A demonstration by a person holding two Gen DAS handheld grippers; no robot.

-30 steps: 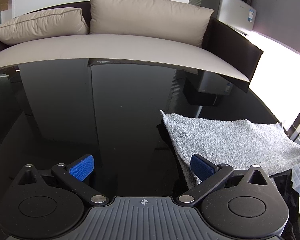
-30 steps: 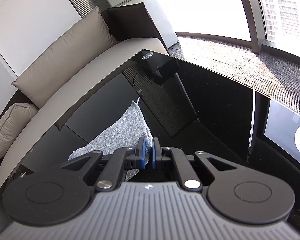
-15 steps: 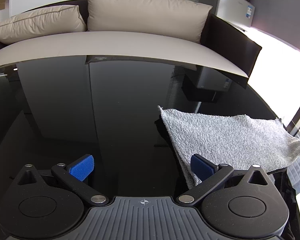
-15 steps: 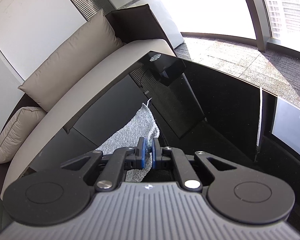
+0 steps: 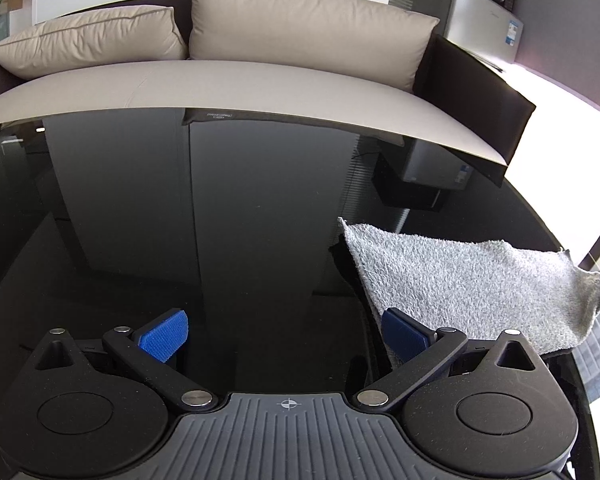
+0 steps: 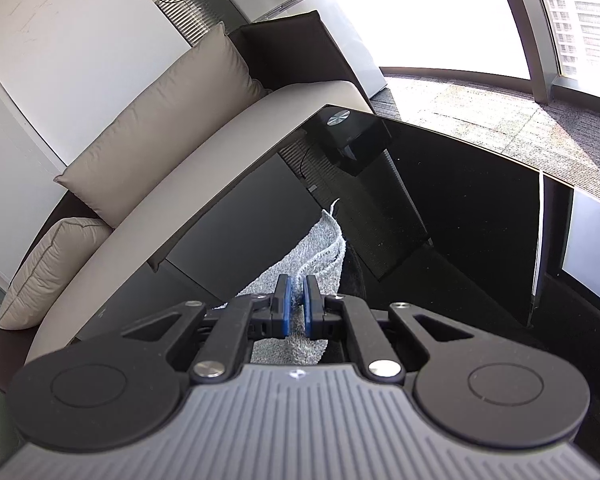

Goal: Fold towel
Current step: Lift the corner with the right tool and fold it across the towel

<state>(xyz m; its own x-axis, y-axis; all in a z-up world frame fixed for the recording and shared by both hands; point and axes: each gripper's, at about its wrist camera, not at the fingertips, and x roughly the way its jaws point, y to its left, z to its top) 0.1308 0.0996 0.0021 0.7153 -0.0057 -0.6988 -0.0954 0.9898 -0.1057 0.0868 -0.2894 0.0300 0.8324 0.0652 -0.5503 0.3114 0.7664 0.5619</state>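
While the left gripper (image 5: 286,334) hangs wide open over the glossy black table (image 5: 220,220), gripping nothing, the grey towel (image 5: 468,284) lies by its right finger. Seen from the right wrist, the right gripper (image 6: 296,306) pinches the towel (image 6: 316,252) between nearly closed jaws, above the table (image 6: 460,220).
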